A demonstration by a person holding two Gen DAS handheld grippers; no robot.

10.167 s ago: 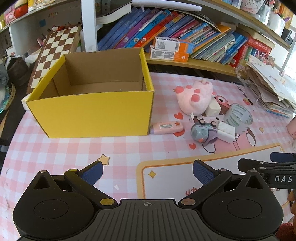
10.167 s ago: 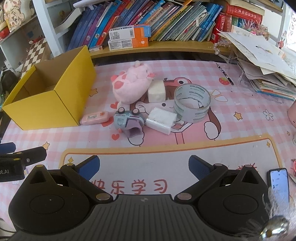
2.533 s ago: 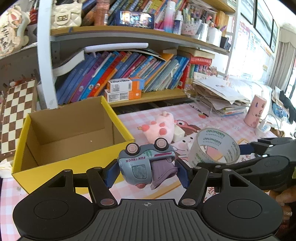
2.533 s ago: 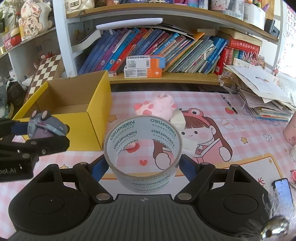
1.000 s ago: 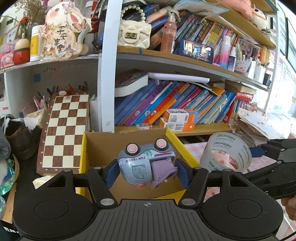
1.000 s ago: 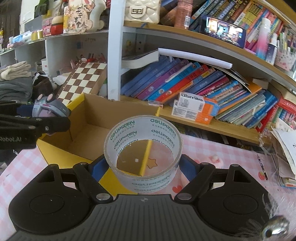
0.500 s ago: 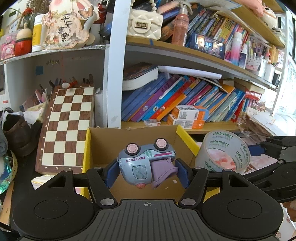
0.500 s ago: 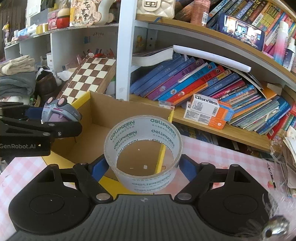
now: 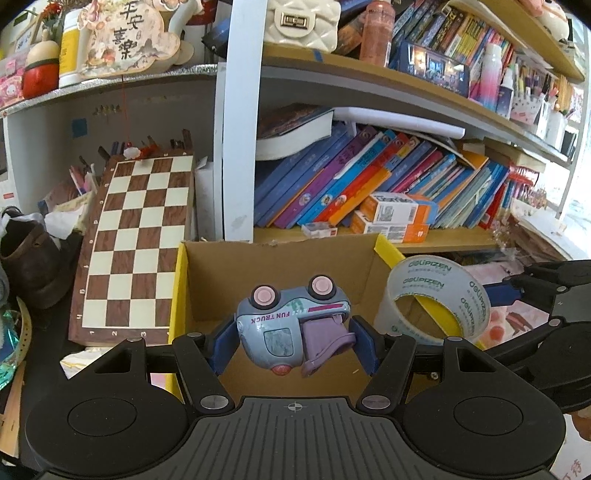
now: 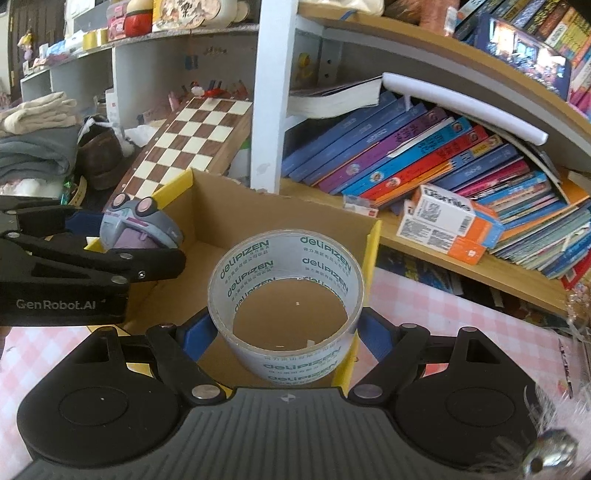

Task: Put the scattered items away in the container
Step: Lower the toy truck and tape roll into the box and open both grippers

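place: home study | bookshelf; chessboard; pink checked tablecloth

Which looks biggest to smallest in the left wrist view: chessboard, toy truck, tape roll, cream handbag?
1. chessboard
2. toy truck and tape roll: look alike, and both sit near the camera, so unranked
3. cream handbag, farther off, so unsure

Matt cardboard box, glossy clear tape roll, smooth plastic toy truck
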